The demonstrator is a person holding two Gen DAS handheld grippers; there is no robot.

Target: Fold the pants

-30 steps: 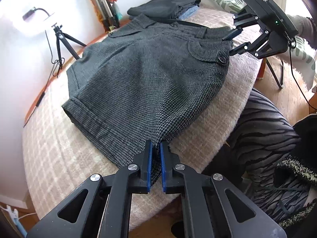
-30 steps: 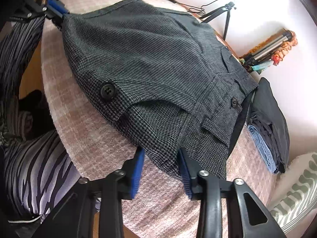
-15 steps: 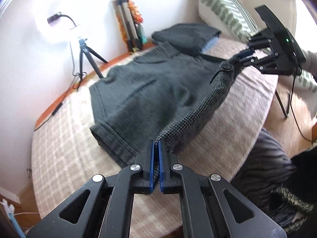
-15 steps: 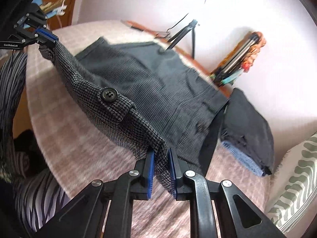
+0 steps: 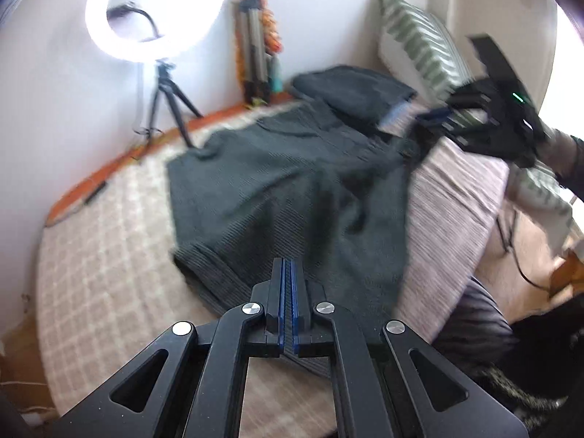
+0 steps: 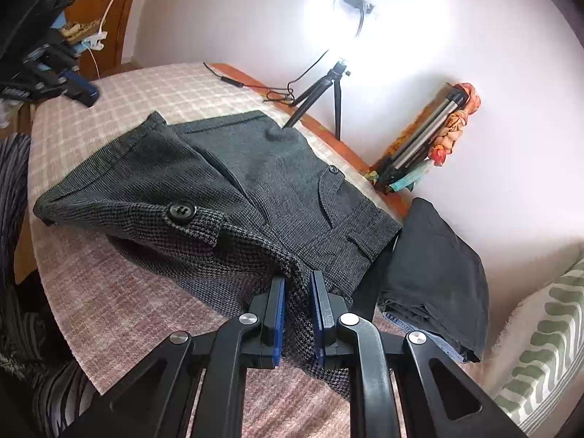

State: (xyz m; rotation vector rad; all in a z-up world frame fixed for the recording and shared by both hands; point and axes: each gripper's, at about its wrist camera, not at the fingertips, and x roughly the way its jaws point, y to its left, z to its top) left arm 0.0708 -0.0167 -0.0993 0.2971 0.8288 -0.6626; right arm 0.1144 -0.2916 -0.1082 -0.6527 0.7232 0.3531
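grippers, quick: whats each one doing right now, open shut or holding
Left gripper: shut on the hem of the grey shorts.
Right gripper: shut on the waist end of the shorts.

Pants [image 6: 233, 197] on bed [image 6: 109, 292], folded clothes [image 6: 438, 273] beside.

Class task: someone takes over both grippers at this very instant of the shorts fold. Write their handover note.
Left gripper: shut on the shorts' hem corner.
Right gripper: shut on the waistband edge.
Shorts: on the checked blanket, near side lifted and partly carried over the far half.
Folded clothes: stacked beside the waistband.
Done: both corners gripped, fold begun.
Left: probably lay the raised edge on the far edge, release, smooth, fold again.
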